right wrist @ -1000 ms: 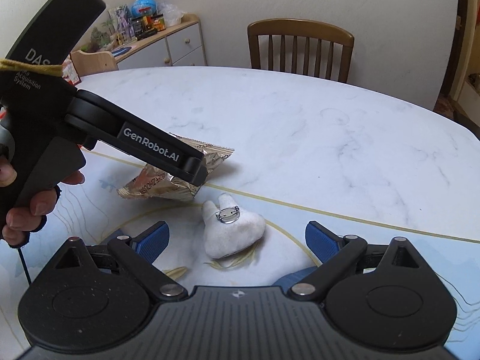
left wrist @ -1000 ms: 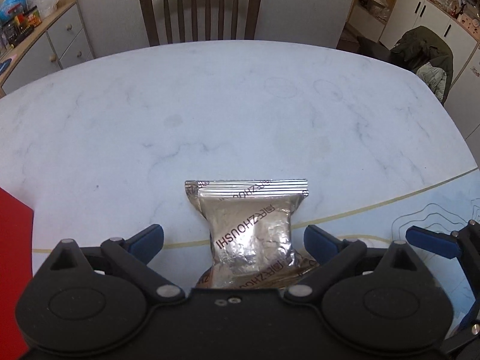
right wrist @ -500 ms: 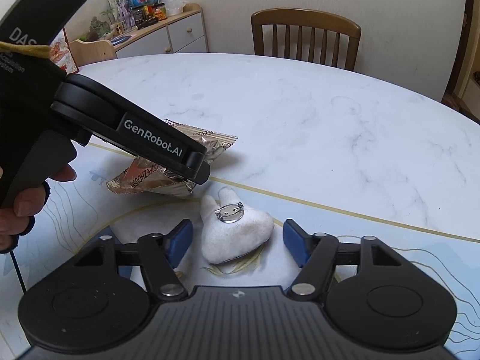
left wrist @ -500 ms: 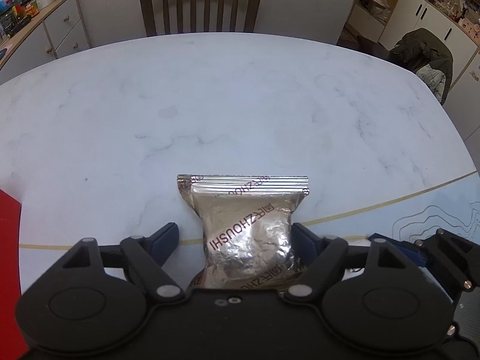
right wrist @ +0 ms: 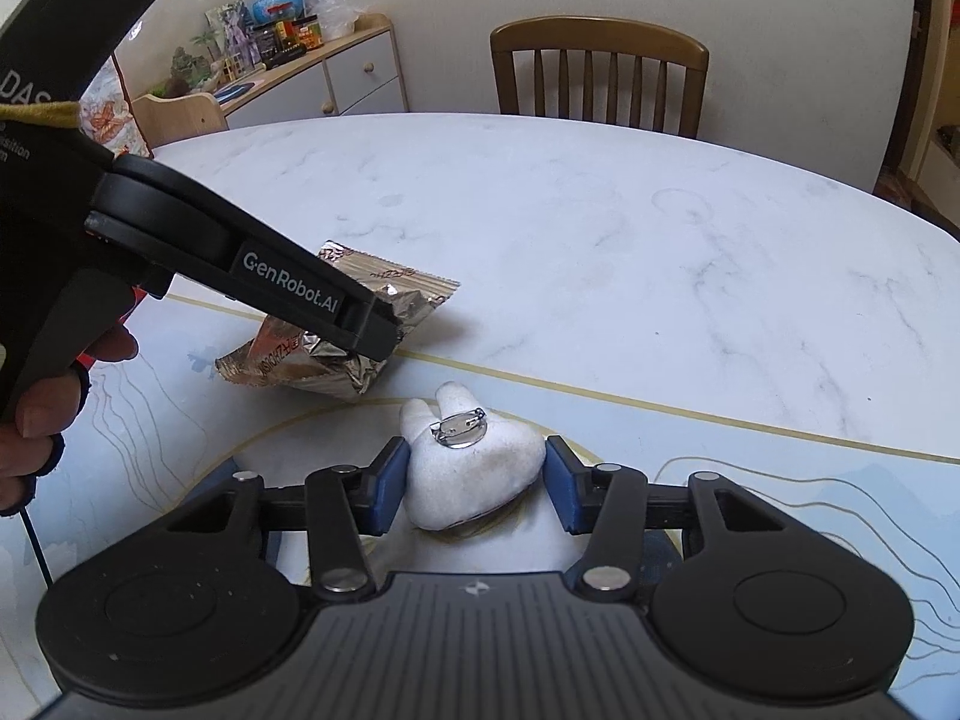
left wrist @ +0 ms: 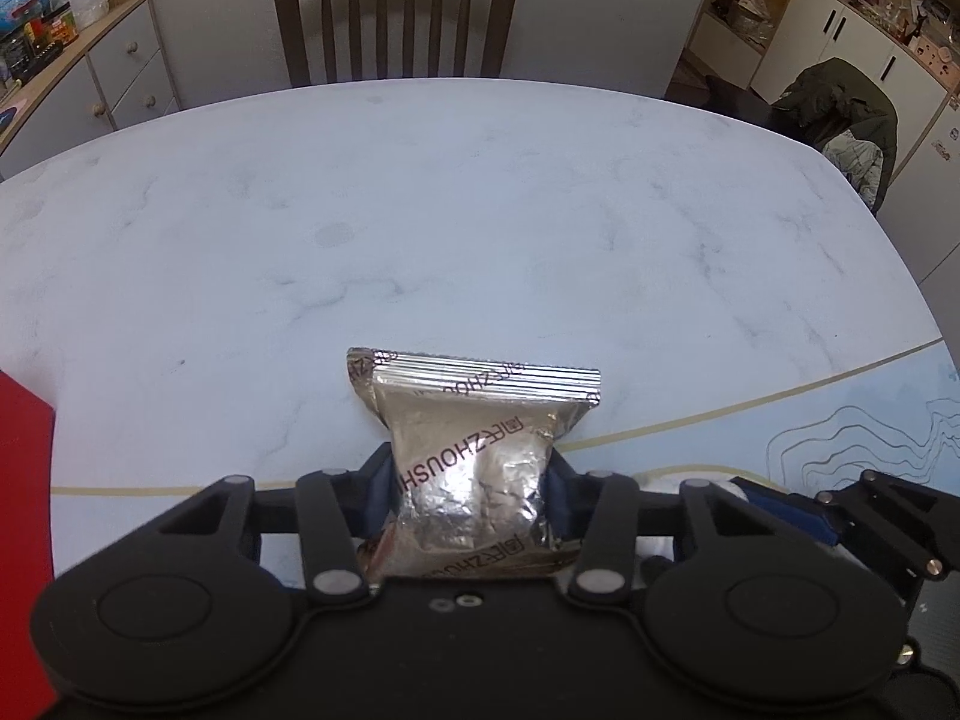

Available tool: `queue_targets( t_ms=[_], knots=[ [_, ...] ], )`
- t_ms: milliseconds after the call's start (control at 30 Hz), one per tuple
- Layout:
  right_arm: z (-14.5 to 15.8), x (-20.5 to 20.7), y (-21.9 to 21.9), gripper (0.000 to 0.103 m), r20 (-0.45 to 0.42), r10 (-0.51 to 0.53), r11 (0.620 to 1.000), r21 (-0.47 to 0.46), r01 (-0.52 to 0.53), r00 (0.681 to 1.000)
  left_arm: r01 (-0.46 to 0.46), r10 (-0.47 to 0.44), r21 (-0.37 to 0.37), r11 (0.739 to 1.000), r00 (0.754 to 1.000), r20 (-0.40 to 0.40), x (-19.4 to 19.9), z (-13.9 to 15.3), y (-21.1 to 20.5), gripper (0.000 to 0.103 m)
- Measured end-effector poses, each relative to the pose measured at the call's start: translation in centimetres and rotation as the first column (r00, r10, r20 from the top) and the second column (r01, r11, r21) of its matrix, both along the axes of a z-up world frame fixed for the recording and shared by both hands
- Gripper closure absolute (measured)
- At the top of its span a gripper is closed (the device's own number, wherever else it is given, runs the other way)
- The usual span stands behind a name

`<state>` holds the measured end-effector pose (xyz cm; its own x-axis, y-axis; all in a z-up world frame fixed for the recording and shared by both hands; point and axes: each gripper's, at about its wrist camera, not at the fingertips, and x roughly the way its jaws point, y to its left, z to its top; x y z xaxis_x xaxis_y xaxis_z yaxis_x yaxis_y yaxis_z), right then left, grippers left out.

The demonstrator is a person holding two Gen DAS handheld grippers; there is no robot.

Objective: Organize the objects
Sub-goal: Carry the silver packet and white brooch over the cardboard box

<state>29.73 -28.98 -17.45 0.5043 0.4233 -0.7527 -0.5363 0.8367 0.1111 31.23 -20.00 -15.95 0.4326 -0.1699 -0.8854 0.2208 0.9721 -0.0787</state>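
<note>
A silver foil snack packet (left wrist: 474,468) lies at the mat's edge on the marble table (left wrist: 420,210). My left gripper (left wrist: 471,495) is shut on its middle, both blue pads pressed against its sides. It also shows in the right wrist view (right wrist: 336,336), pinched by the left gripper (right wrist: 372,330). A white plush brooch (right wrist: 474,468) with a metal pin on its back lies on the mat. My right gripper (right wrist: 477,486) is shut on the brooch, pads touching both sides.
A light blue mat (right wrist: 780,510) with line drawings covers the near table. A red object (left wrist: 24,480) lies at the left edge. A wooden chair (left wrist: 396,12) stands at the far side. A cabinet (right wrist: 324,66) with clutter stands by the wall.
Both grippers have closed from wide open. The left one now squeezes the foil packet and the right one now grips the white brooch. Both moved slightly forward.
</note>
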Motion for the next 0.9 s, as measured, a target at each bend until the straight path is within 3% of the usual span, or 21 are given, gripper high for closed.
queue_targets(
  t_ms=[467, 900],
  knots=[
    [3.0, -3.0, -0.9, 0.055, 0.01, -0.038, 0.999, 0.032, 0.037, 0.999, -0.024, 0.025, -0.027, 0.999, 0.999, 0.027, -3.2, 4.7, 2.5, 0.057],
    [8.6, -7.6, 0.6, 0.055, 0.045, -0.048, 0.996, 0.073, 0.044, 0.998, -0.021, 0.023, -0.033, 0.999, 0.997, 0.078, -7.7, 9.6, 5.6, 0.057]
  ],
)
